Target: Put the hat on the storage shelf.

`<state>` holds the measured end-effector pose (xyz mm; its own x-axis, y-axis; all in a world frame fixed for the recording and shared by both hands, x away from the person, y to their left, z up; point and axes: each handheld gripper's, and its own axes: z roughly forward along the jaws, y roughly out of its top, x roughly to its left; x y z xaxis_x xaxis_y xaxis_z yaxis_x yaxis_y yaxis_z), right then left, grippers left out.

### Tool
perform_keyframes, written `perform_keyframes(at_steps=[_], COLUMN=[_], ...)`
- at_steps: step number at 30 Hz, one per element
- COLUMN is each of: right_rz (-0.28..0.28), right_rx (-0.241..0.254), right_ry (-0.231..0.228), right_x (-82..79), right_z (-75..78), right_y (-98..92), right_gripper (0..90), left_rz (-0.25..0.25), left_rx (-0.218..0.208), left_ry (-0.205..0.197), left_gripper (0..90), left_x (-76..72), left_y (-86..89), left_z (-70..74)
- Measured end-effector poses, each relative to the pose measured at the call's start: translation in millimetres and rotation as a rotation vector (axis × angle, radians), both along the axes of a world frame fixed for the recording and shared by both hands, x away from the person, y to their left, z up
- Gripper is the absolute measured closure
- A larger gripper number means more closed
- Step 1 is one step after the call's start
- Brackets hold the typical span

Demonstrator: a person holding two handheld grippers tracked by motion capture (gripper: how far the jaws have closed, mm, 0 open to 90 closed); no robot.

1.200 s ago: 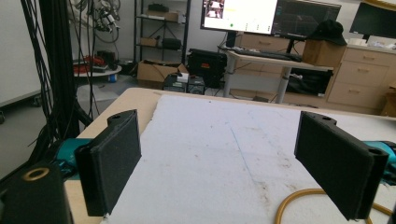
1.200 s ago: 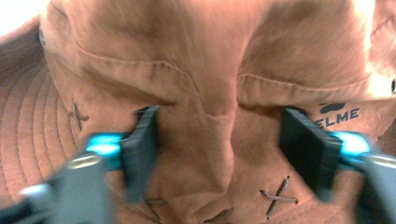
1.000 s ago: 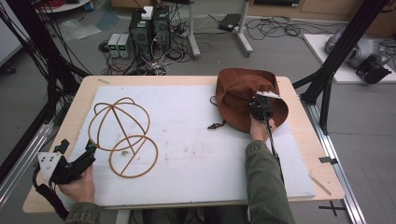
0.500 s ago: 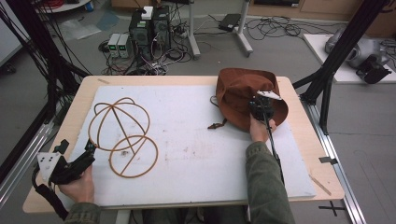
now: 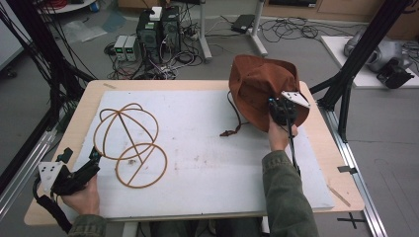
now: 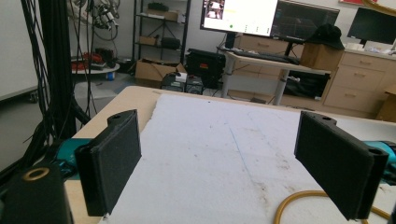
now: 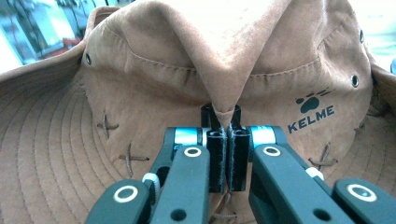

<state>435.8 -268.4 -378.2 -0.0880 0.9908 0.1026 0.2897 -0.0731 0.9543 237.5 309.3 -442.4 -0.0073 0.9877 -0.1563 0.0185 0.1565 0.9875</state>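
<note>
A brown suede hat (image 5: 259,84) with a chin cord (image 5: 232,129) is lifted above the table's far right. My right gripper (image 5: 281,109) is shut on a fold of the brown hat (image 7: 224,70), pinched between its jaws. A tan wire hat stand (image 5: 129,143) of rings and arcs lies on the white foam mat (image 5: 207,163) at the left. My left gripper (image 5: 91,160) rests at the table's near left corner, open, just short of the stand. A piece of the stand's ring (image 6: 289,205) shows beside its right jaw.
The wooden table (image 5: 346,190) carries the white mat. Black frame posts (image 5: 356,64) stand at both sides. Computers and cables (image 5: 158,34) sit on the floor beyond the far edge. A desk with monitors (image 6: 261,18) shows in the left gripper view.
The right gripper has raised the hat slightly off the table. The left gripper has barely moved.
</note>
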Motion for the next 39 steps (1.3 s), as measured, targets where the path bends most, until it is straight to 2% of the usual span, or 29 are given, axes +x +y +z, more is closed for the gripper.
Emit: perform_keyframes(at_steps=[2, 3, 4, 5, 8, 10, 12, 15, 16, 19, 20, 23, 24, 25, 29, 32, 33, 34, 35, 36, 37, 39], right_rz=[-0.005, -0.005, 0.001, 0.001, 0.015, 0.017, 0.028, 0.040, 0.060, 0.083, 0.110, 0.142, 0.182, 0.182, 0.273, 0.346, 0.398, 0.398, 0.413, 0.452, 0.452, 0.517], right_rx=[0.029, 0.029, 0.038, 0.038, 0.061, 0.060, 0.072, 0.073, 0.083, 0.084, 0.083, 0.085, 0.079, 0.079, 0.080, 0.077, 0.096, 0.096, 0.100, 0.102, 0.102, 0.126], right_ry=[-0.033, -0.033, -0.061, -0.061, -0.118, -0.130, -0.168, -0.189, -0.212, -0.229, -0.247, -0.265, -0.289, -0.289, -0.319, -0.329, -0.326, -0.326, -0.328, -0.338, -0.338, -0.339], right_x=[-6.2, -6.2, -9.8, -9.8, -18.6, -20.0, -26.9, -30.1, -34.6, -37.9, -41.7, -46.0, -50.0, -50.0, -58.9, -64.9, -69.1, -69.1, -70.6, -75.0, -75.0, -81.4], right_z=[8.1, 8.1, 12.7, 12.7, 23.0, 25.3, 38.8, 46.6, 57.4, 66.3, 76.4, 85.8, 94.4, 94.4, 110.3, 120.8, 127.6, 127.6, 129.9, 135.6, 135.6, 143.4], right_y=[-3.3, -3.3, -6.2, -6.2, -9.1, -9.7, -9.7, -8.5, -5.6, -1.6, 5.4, 15.1, 26.5, 26.5, 53.0, 74.1, 89.4, 89.4, 94.2, 106.2, 106.2, 122.1], right_gripper=[89.6, 89.6, 89.7, 89.7, 89.6, 89.6, 89.6, 89.6, 89.6, 89.5, 89.5, 89.5, 89.5, 89.5, 89.4, 89.3, 89.3, 89.3, 89.3, 89.3, 89.3, 89.3], left_rz=[0.001, 0.001, 0.001, 0.001, 0.002, 0.001, -0.001, 0.002, 0.000, 0.000, -0.002, -0.001, -0.001, -0.001, -0.001, 0.001, -0.001, 0.000, -0.001, 0.000, 0.000, 0.003], left_rx=[-0.003, -0.004, -0.004, -0.004, -0.008, -0.008, -0.008, -0.009, -0.009, -0.009, -0.010, -0.019, -0.019, -0.016, -0.021, -0.028, -0.030, -0.030, -0.035, -0.037, -0.035, -0.040], left_ry=[-0.001, -0.002, -0.002, -0.003, -0.002, -0.003, -0.004, -0.006, -0.007, -0.006, -0.006, -0.010, -0.009, -0.009, -0.006, -0.007, -0.007, -0.005, -0.008, -0.008, -0.008, -0.009], left_gripper=[14.9, 14.9, 14.9, 14.9, 14.9, 14.9, 14.9, 14.9, 14.9, 14.9, 14.9, 14.9, 14.9, 14.9, 14.9, 15.0, 14.9, 14.9, 14.9, 15.0, 15.0, 15.0], left_x=[-0.4, -0.6, -0.7, -0.8, -1.0, -1.0, -0.9, -1.2, -1.1, -0.7, -0.5, 0.0, -0.1, -0.2, -0.4, -0.4, -0.4, -0.6, -0.5, -0.7, -0.9, -0.9], left_y=[0.2, 0.3, 0.5, 0.7, 0.7, 0.6, 0.4, -0.1, -0.2, -0.2, -0.1, -0.2, 0.0, 0.4, 1.8, 2.8, 3.2, 3.5, 3.7, 3.9, 4.5, 5.4], left_z=[0.1, 0.2, 0.3, 0.3, 0.2, 0.3, 0.3, 0.6, 0.8, 0.6, 0.5, 0.3, 0.4, 0.5, -0.1, -0.7, -0.9, -0.9, -1.0, -0.9, -0.9, -1.0])
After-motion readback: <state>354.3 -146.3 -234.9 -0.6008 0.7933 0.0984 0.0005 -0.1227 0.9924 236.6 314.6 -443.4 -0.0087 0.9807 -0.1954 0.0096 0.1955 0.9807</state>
